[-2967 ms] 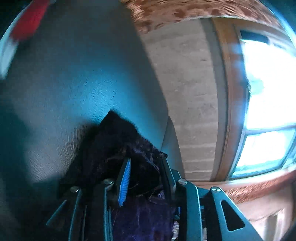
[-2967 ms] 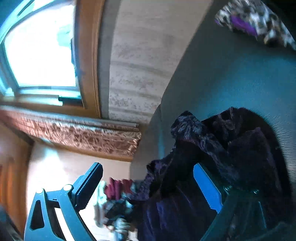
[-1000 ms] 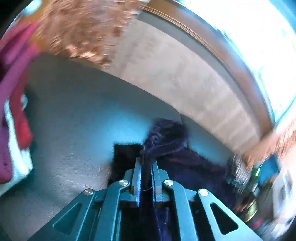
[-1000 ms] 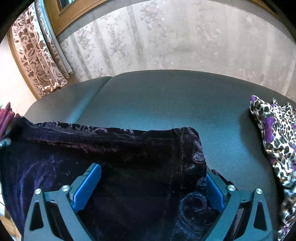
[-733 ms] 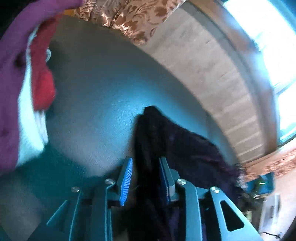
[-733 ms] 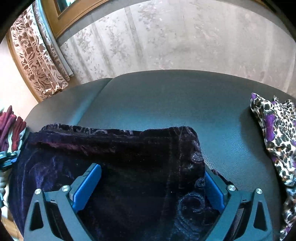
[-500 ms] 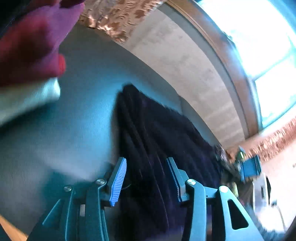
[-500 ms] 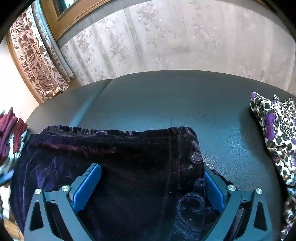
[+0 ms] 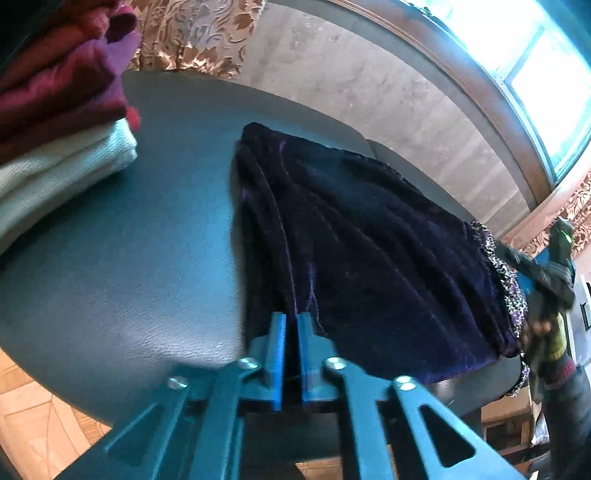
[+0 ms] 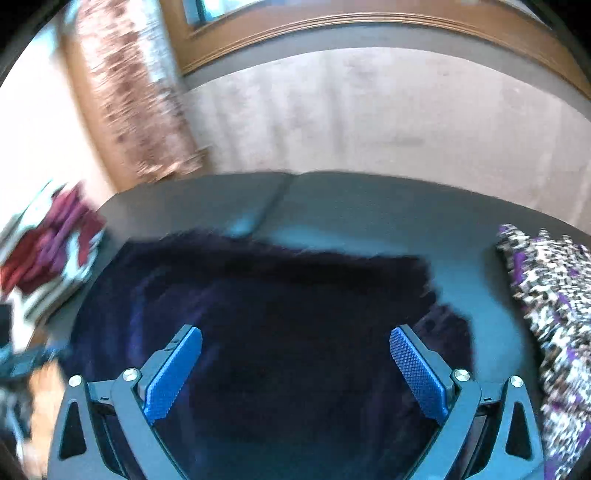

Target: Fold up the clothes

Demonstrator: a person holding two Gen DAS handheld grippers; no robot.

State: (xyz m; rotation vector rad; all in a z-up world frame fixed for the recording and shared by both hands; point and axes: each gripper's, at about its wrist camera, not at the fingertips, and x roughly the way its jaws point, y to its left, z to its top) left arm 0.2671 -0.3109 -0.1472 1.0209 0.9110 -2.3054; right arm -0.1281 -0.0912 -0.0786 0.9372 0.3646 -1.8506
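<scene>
Pinching the near edge of the dark purple velvet garment point(image 9: 362, 266), the left hand-held gripper point(image 9: 291, 321) has its two blue pads together with a fold of the cloth caught between them; its jaws have just been closing onto that fold. From that pinch the cloth fans out away from the camera in long pleats across the dark grey bench point(image 9: 140, 236), lying flat on it and reaching toward the far edge.

Over the same garment point(image 10: 295, 325), the right hand-held gripper point(image 10: 295, 365) hangs with its blue pads point(image 10: 173, 373) spread wide apart, nothing pressed between them; this view is blurred, so whether the tips touch the cloth cannot be told.

Left of the garment on the bench sits a stack of folded clothes point(image 9: 62, 122), a pale cream piece at the bottom with red and magenta pieces on top, apart from the velvet. At the right side of the bench lies a leopard-print garment with purple patches point(image 10: 550, 306), close to the velvet's right edge.

Beyond the bench stands a pale patterned wall point(image 9: 369, 85), with a brown leaf-patterned curtain point(image 9: 192, 33) at the far left and a wood-framed window point(image 9: 535, 62) at the far right.
</scene>
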